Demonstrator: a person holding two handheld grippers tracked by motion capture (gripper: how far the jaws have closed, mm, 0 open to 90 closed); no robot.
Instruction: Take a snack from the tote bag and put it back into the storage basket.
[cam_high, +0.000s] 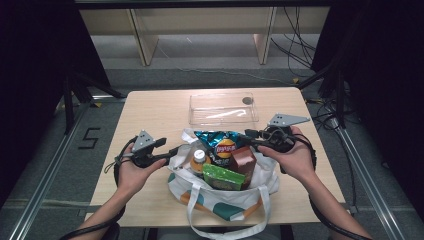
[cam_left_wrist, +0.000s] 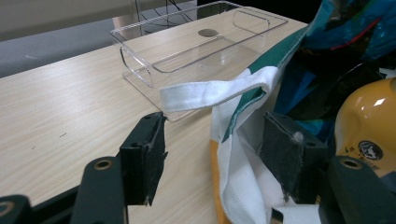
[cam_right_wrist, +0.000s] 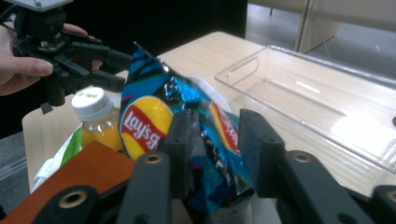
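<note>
A white tote bag (cam_high: 225, 202) with green and orange patches lies at the table's near edge. It holds a blue Lay's chip bag (cam_high: 223, 145) (cam_right_wrist: 144, 121), an orange juice bottle (cam_high: 199, 159) (cam_right_wrist: 95, 114) with a white cap, a brown carton (cam_high: 243, 161) and a green packet (cam_high: 223, 177). My left gripper (cam_high: 172, 149) (cam_left_wrist: 215, 137) is open at the bag's left rim, with the rim fabric (cam_left_wrist: 236, 154) between its jaws. My right gripper (cam_high: 246, 137) (cam_right_wrist: 215, 128) comes in from the right, its jaws pinched on the chip bag's top edge.
A clear plastic tray (cam_high: 192, 107) (cam_left_wrist: 135, 65) (cam_right_wrist: 303, 93) stands empty just beyond the bag at the table's far middle. One white bag handle (cam_high: 227, 230) hangs over the near table edge. Bare wood lies left and right of the bag.
</note>
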